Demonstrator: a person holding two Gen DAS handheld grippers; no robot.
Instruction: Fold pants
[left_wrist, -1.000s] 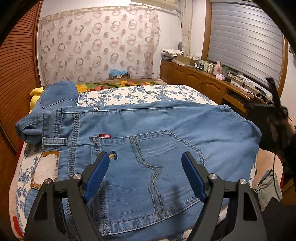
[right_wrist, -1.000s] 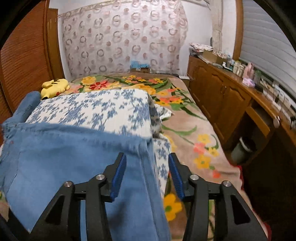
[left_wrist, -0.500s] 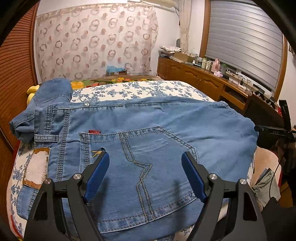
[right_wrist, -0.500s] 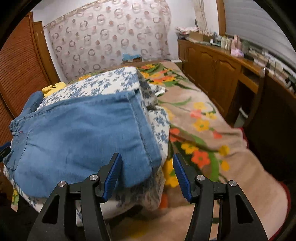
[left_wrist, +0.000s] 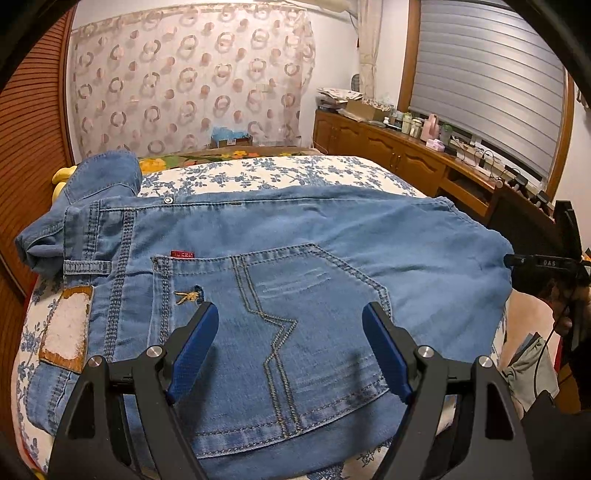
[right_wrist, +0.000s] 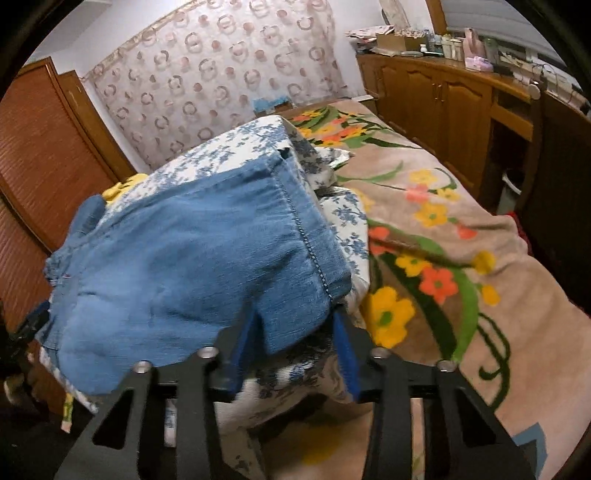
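Observation:
Light blue denim pants (left_wrist: 332, 236) lie folded across a white quilt with blue flowers (left_wrist: 280, 173), back pocket up, waistband at the left. My left gripper (left_wrist: 290, 332) is open and empty, hovering over the back pocket. In the right wrist view the pants' folded leg end (right_wrist: 207, 266) hangs over the quilt's edge. My right gripper (right_wrist: 295, 328) is open, its blue pads either side of the lowest denim corner, not clamped. The right gripper also shows at the right edge of the left wrist view (left_wrist: 546, 266).
A floral beige blanket (right_wrist: 461, 236) covers the bed beside the quilt. Wooden cabinets (right_wrist: 443, 96) with clutter run along the right wall. A wooden slatted door (right_wrist: 40, 177) stands at the left. A yellow plush toy (left_wrist: 61, 175) lies behind the pants.
My right gripper has swung down and in toward the hanging leg end, so the denim corner now sits between its pads. My left gripper has barely shifted over the pocket.

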